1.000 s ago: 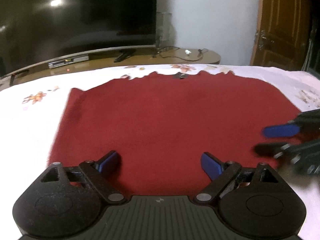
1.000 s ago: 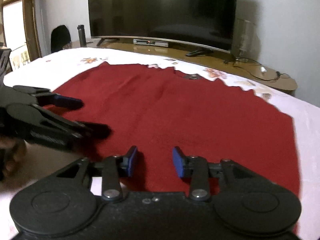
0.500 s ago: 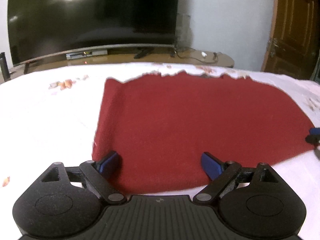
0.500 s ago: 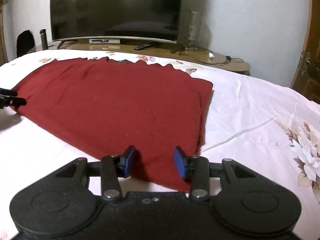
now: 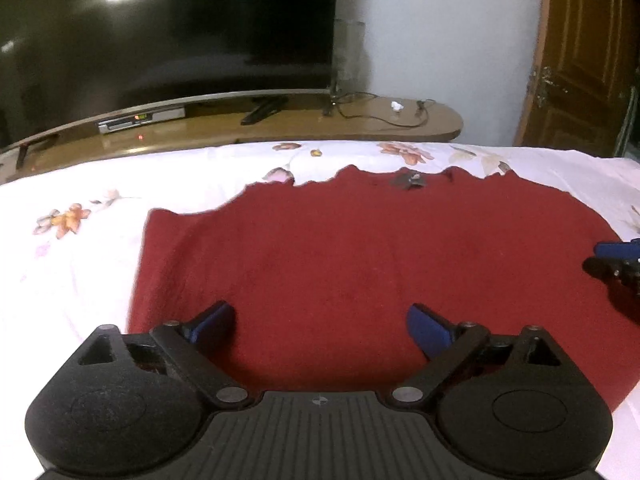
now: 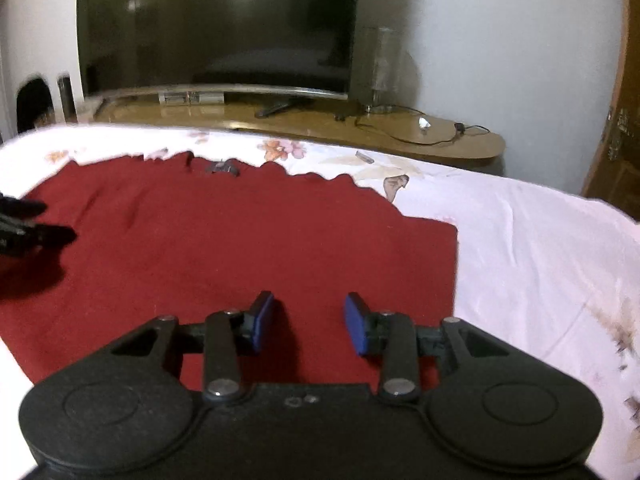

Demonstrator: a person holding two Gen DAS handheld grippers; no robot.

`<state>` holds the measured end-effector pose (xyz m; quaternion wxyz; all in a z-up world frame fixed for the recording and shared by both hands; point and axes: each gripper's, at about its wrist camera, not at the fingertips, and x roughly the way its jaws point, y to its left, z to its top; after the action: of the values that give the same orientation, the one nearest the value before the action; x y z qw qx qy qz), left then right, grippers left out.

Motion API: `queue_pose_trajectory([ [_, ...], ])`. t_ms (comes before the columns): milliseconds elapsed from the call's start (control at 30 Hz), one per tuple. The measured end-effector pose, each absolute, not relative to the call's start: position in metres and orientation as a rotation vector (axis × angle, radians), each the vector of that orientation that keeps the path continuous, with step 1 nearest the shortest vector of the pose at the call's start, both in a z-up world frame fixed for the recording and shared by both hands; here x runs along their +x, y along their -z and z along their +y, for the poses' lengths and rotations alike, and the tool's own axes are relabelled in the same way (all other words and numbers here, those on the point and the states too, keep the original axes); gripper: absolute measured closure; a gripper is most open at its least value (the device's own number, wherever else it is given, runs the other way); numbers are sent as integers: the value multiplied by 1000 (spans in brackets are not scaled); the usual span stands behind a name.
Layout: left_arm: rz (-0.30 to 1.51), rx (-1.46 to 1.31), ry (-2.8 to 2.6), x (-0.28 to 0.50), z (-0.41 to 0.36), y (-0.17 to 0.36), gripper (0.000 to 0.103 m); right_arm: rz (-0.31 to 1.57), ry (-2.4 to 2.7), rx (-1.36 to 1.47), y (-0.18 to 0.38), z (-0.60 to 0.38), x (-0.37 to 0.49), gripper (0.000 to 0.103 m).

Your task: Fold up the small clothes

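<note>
A dark red garment (image 5: 360, 264) lies spread flat on a white floral bed sheet (image 5: 80, 248); it also shows in the right wrist view (image 6: 240, 248). My left gripper (image 5: 320, 326) is open and empty, over the garment's near edge towards its left side. My right gripper (image 6: 309, 320) is open and empty, over the near edge towards the garment's right side. The right gripper's tips show at the right edge of the left wrist view (image 5: 618, 258). The left gripper shows at the left edge of the right wrist view (image 6: 28, 224).
A large dark TV (image 5: 168, 28) stands on a wooden cabinet (image 5: 360, 124) beyond the bed. Cables and a glass vase (image 6: 378, 68) sit on the cabinet. A wooden door (image 5: 588, 52) is at the far right. White sheet lies on both sides of the garment.
Both grippers have shifted back toward the middle of the garment's near edge after swinging outward. Both stay open and empty. The garment lies as before.
</note>
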<state>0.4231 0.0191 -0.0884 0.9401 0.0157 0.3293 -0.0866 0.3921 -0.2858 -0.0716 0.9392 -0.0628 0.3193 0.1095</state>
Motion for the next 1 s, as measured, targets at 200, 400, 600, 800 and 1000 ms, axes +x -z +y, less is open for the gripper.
queue_pose_trajectory([
  [200,669,2,139,429,26,98,4,638,-182,-117,61,-296,399,66],
  [400,663,15,147,426,28,98,0,664,-174,-112,74,-299,405,63],
  [600,654,-61,104,382,55,81,0,665,-153,-73,49,-305,384,50],
  [800,717,-444,109,305,100,95,0,636,-184,5,43,-319,305,50],
  [1000,721,-635,131,282,109,108,1,648,-184,91,42,-308,257,50],
])
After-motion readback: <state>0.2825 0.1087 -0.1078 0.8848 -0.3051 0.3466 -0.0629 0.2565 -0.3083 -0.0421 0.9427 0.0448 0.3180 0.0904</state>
